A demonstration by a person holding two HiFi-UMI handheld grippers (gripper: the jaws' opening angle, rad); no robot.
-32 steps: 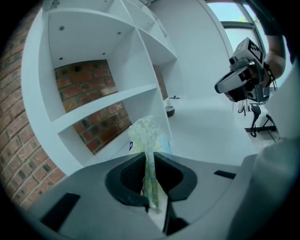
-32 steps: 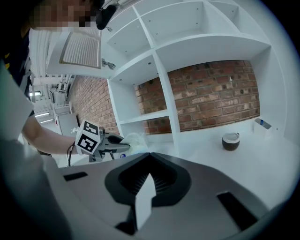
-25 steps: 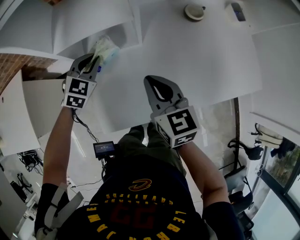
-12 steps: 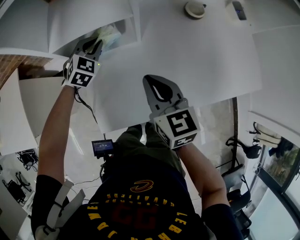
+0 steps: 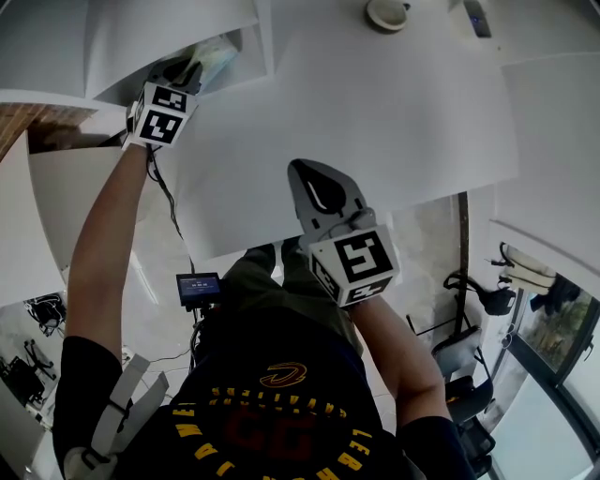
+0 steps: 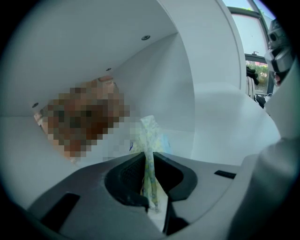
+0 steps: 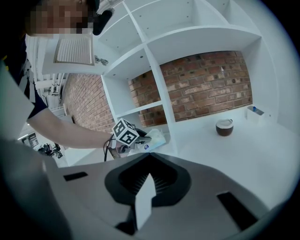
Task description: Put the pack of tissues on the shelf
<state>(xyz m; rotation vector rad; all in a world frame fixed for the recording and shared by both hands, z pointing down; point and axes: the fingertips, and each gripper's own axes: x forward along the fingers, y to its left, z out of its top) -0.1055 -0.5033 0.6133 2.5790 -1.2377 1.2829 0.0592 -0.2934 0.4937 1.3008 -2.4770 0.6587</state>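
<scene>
The pack of tissues (image 5: 212, 59) is pale, with a green and yellow print. My left gripper (image 5: 184, 73) is shut on its crimped edge and holds it inside a white shelf compartment (image 5: 246, 52). In the left gripper view the pack (image 6: 150, 137) stands on edge between the pads, against the compartment's white walls. The right gripper view shows the left gripper (image 7: 139, 139) and the pack (image 7: 155, 138) at the mouth of a low compartment. My right gripper (image 5: 323, 192) hangs shut and empty over the white table (image 5: 412, 112), well right of the shelf.
A white shelf unit (image 7: 154, 79) with several compartments stands against a brick wall (image 7: 206, 84). A small round brown cup (image 7: 224, 127) sits on the table toward the far side, also in the head view (image 5: 387, 16). A small dark object (image 5: 476, 21) lies near it.
My left gripper has carried the pack forward, from the shelf's front edge deeper into the compartment. The right gripper has barely moved.
</scene>
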